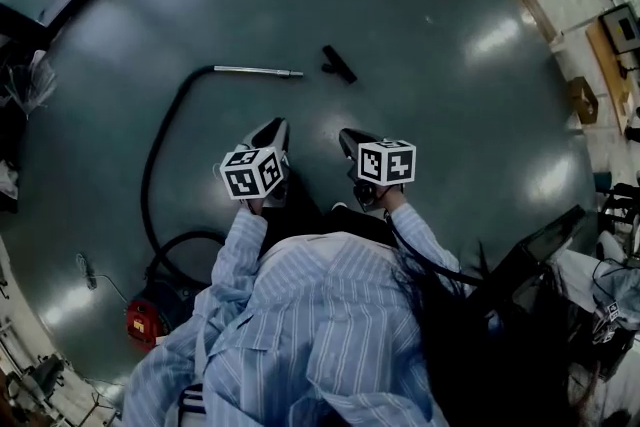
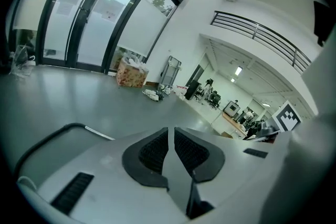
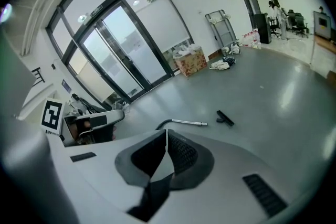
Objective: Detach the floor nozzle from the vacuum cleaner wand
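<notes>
The silver wand (image 1: 258,71) lies on the grey floor on the end of a black hose (image 1: 160,135). The black floor nozzle (image 1: 339,63) lies apart from it, a short way to the right of the wand's tip. The right gripper view shows the same wand (image 3: 189,123) and nozzle (image 3: 224,118) with a gap between them. Both grippers hang well short of them, near the person's body. My left gripper (image 1: 275,127) (image 2: 171,131) holds nothing and shows a thin slit between its pads. My right gripper (image 1: 348,137) (image 3: 167,134) is shut and empty.
The hose loops back to a red vacuum cleaner body (image 1: 147,320) at the lower left. A cardboard box (image 3: 190,62) and a heap of cloth (image 3: 220,64) sit by the glass doors. Desks and gear (image 1: 600,35) line the right side.
</notes>
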`<state>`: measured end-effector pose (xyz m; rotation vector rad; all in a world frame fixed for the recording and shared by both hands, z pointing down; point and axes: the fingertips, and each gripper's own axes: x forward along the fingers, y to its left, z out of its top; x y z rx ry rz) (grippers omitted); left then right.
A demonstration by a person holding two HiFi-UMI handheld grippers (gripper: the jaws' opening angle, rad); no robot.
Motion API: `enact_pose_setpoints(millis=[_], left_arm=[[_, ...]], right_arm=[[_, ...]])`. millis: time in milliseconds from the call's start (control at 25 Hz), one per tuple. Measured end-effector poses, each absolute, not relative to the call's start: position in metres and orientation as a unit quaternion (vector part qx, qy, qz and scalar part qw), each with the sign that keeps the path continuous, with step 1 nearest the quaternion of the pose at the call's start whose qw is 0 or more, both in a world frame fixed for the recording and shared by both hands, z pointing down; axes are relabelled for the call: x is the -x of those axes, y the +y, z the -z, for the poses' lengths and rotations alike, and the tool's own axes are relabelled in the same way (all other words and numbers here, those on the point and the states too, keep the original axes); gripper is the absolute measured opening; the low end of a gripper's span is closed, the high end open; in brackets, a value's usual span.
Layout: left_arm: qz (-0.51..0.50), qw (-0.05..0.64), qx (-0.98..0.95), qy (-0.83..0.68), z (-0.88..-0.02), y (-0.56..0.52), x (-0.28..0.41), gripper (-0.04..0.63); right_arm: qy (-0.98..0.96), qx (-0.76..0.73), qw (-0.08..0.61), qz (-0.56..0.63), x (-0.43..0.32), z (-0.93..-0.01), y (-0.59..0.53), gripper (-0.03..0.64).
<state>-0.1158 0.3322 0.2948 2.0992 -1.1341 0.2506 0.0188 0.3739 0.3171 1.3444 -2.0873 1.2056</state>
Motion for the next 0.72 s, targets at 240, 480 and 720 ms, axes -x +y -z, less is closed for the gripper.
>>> enact_pose_setpoints(millis=[240,480,720], left_arm=[[-0.092,0.376,-0.802,-0.455,-0.303,0.421,0.051,0.041],[-0.125,0.372,-0.796,-0.46,-0.31,0.485,0.029,0.041],[-0.122,0.357,-0.79,-0.483,-0.304,0.518,0.053,0.041]], right_arm=[[-0.761,-0.445,0.2,-0.428,-0.07,-0.326,0.439,0.018],[-0.769,-0.415,0.202,-0.442,-0.082,-0.34,0.483,0.018],[-0.784,-0.388,0.196,-0.442,-0.054,-0.343,0.513,0.018]])
